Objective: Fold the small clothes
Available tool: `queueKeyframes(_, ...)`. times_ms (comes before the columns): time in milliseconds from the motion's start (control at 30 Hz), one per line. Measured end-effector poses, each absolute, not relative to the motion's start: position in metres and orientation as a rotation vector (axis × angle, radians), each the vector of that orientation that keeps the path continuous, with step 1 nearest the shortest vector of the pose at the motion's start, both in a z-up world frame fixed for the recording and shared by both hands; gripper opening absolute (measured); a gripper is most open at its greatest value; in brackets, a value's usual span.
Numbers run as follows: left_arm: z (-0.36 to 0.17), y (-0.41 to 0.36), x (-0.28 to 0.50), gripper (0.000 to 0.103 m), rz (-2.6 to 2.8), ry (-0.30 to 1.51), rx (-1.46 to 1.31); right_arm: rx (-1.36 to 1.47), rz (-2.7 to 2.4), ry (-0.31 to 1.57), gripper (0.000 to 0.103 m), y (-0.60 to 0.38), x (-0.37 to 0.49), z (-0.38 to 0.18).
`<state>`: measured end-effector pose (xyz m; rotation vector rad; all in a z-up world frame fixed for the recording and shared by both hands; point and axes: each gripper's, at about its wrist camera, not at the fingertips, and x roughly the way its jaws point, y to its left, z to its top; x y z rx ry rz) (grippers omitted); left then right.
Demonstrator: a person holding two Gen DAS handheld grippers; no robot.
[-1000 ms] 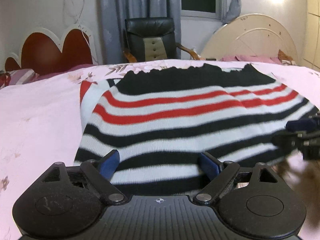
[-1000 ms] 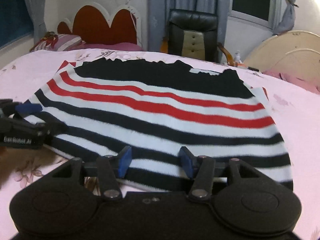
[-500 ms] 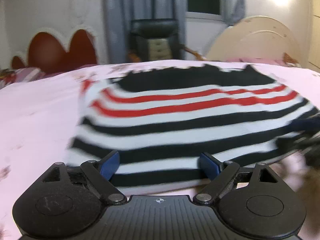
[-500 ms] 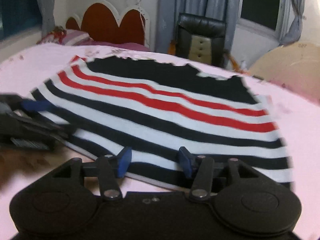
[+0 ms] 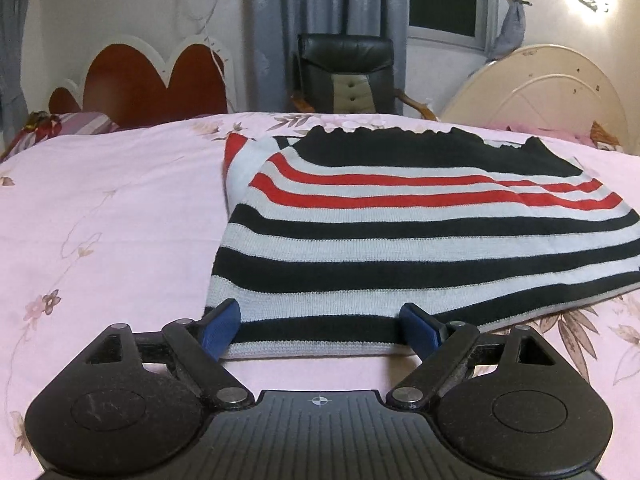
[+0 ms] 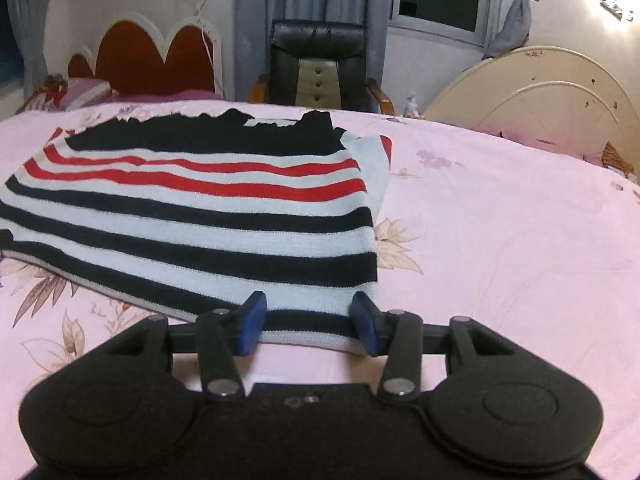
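Observation:
A small knit sweater (image 5: 400, 224) with black, white and red stripes lies flat on the pink bed, sleeves tucked under. In the left wrist view my left gripper (image 5: 320, 330) is open, its blue pads (image 5: 222, 328) straddling the near left corner of the hem. In the right wrist view the sweater (image 6: 200, 208) lies to the left and my right gripper (image 6: 310, 326) is open, its blue pads (image 6: 366, 326) on either side of the near right corner of the hem. Neither gripper shows in the other's view.
A pink floral bedsheet (image 5: 100, 220) covers the bed on all sides of the sweater. A red headboard (image 5: 156, 80), a black chair (image 5: 348, 76) and a cream headboard (image 5: 552, 96) stand beyond the far edge.
Both grippers have moved apart toward the sweater's near corners, left to the left and right to the right. Each has dropped out of the other's view. Both stay open.

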<state>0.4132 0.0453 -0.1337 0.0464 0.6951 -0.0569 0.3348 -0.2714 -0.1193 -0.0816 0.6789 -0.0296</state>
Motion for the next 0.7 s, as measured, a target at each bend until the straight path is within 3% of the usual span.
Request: queueKeyframes(700,-0.128,0.039,0.418,0.087,-0.032,0.750,0.071,-0.109,-0.067,0.724,0.047,-0.261,0.343,-0.117)
